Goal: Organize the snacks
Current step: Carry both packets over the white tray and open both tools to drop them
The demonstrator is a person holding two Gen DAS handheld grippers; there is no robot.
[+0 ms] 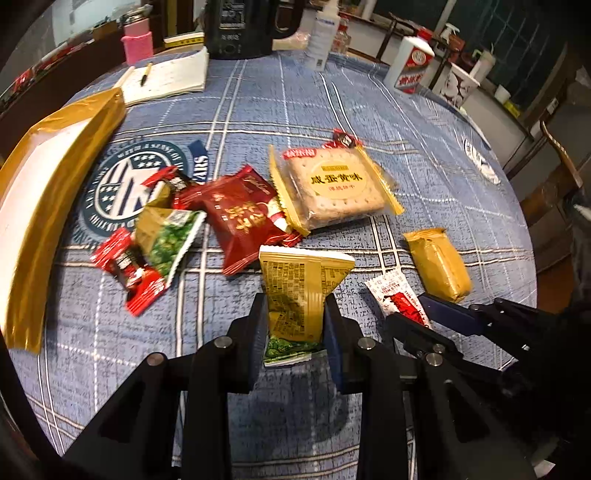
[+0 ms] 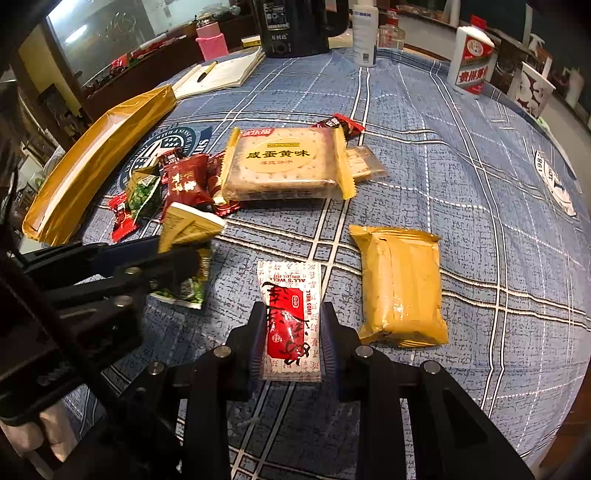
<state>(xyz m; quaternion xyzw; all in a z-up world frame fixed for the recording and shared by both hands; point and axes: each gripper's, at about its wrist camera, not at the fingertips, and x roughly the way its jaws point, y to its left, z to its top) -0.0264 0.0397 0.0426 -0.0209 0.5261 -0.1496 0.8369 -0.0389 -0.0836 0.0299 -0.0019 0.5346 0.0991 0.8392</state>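
My left gripper is shut on a gold and green pea snack packet, held just above the blue checked cloth; it also shows in the right wrist view. My right gripper is shut on a white and red sachet, which shows in the left wrist view. A loose pile lies ahead: a large cracker pack, a dark red packet, a second green pea packet and small red candies. A gold wrapped bar lies right of the sachet.
A gold-edged tray with a white inside lies at the left. At the back stand a notebook with pen, a pink bottle, a black kettle, a white bottle and a red and white box.
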